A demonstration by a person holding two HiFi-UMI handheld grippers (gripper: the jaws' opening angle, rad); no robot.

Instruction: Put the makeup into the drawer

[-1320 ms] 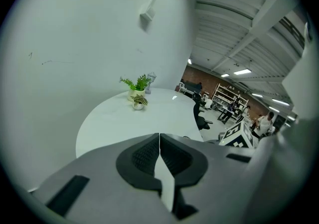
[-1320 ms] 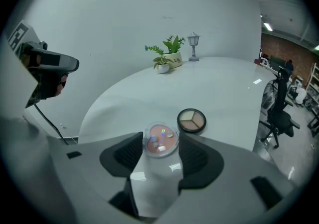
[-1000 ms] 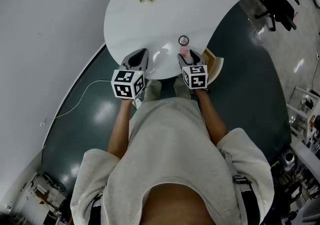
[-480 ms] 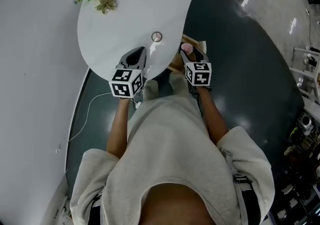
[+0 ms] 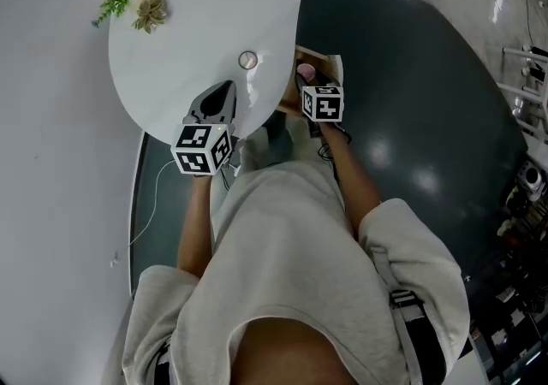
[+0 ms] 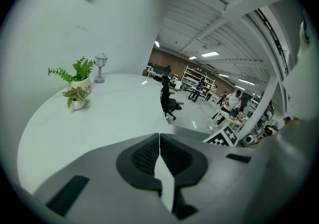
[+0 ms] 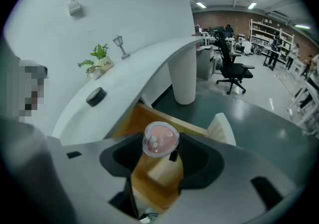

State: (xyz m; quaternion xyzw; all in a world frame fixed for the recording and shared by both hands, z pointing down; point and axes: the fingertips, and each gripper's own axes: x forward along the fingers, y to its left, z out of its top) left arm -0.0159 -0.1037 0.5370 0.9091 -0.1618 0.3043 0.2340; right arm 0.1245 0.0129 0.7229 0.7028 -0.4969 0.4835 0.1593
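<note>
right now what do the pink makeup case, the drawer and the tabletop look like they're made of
Pink makeup case: probably clear glossy plastic; the rim is see-through and catches light over the pink inside.
Drawer: looks like light wood or wood veneer, matte, warm tan inside with a pale front edge.
Tabletop: smooth, white, slightly glossy with soft reflections; could be laminate or stone, the look leaves it open.

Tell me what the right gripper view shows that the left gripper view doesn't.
Only the right gripper view: the right gripper shut on the pink makeup, above the open drawer, and a black disc on the table. Only the left gripper view: the left gripper, jaws together, empty. Both: the white table, the plant and a black chair.
</note>
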